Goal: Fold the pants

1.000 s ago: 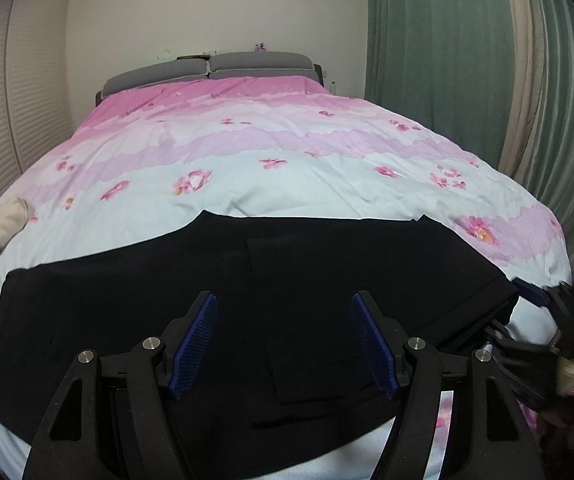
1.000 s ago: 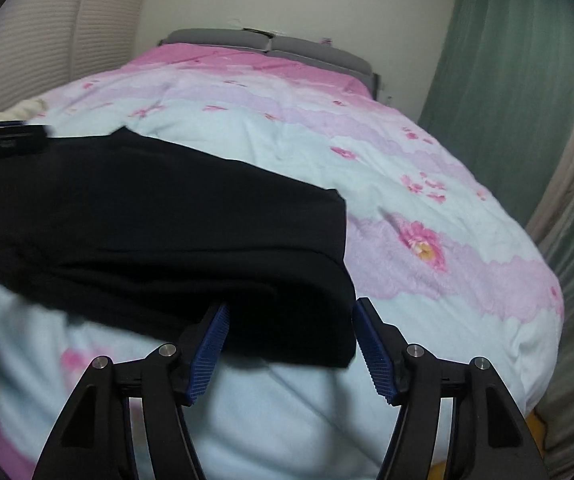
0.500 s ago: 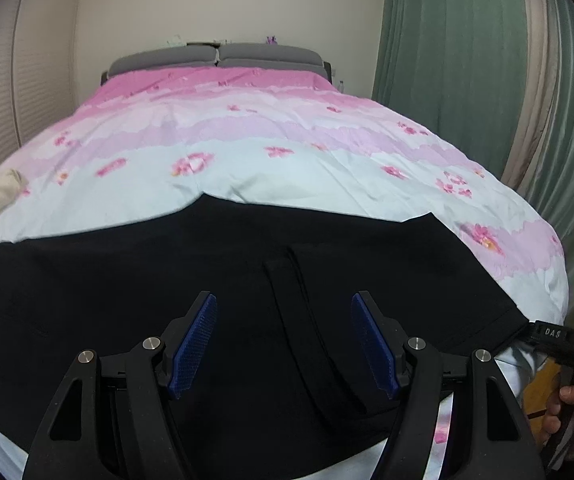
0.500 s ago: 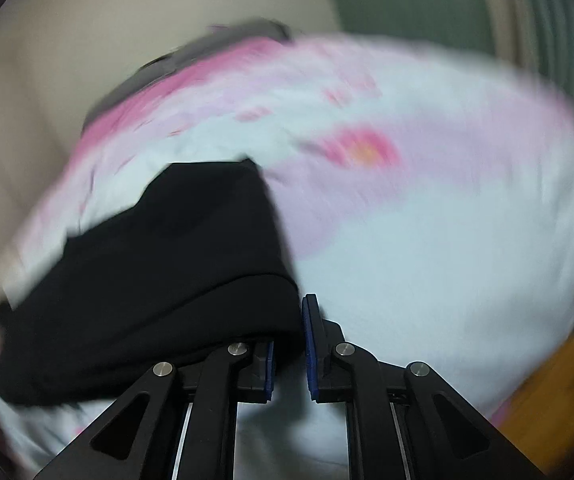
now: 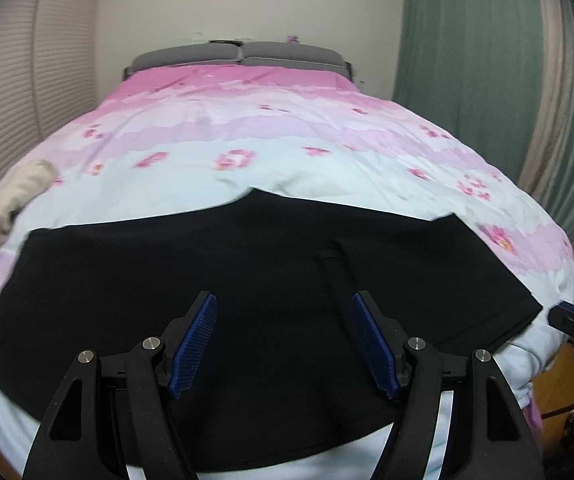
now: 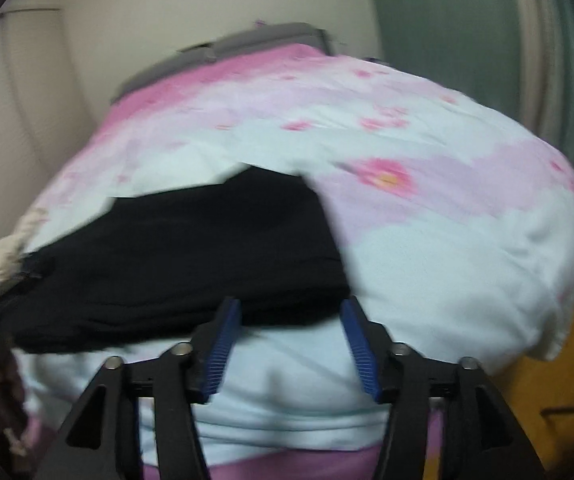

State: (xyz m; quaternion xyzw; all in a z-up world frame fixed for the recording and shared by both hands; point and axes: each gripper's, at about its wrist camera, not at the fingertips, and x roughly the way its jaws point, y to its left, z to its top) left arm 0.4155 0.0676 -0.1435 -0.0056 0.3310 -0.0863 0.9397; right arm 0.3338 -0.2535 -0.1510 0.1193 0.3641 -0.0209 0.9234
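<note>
Half a second back the right gripper [image 6: 291, 312] had its blue pads pressed together at the near corner of the black pants [image 5: 255, 300]; its jaws have just been opening and now stand spread, with the folded edge of the cloth lying just beyond the fingertips and nothing pinched between them. That view is blurred and tilted, so whether the pad tips brush the fabric cannot be told.

From the left wrist, the left gripper [image 5: 285, 316] hangs over the pants with its jaws spread as wide as before, holding nothing; dark cloth fills the gap behind them. The pants lie flat across the lower half of the frame on the pink and pale-blue flowered bedspread [image 5: 287, 152], a narrow folded strip running down the middle right. Their right edge now lies smoother than a second ago.

A cream garment [image 5: 3, 204] sits bunched at the left edge of the bed. Grey pillows [image 5: 243, 54] line the top centre, and a green curtain [image 5: 463, 60] hangs at the upper right.
</note>
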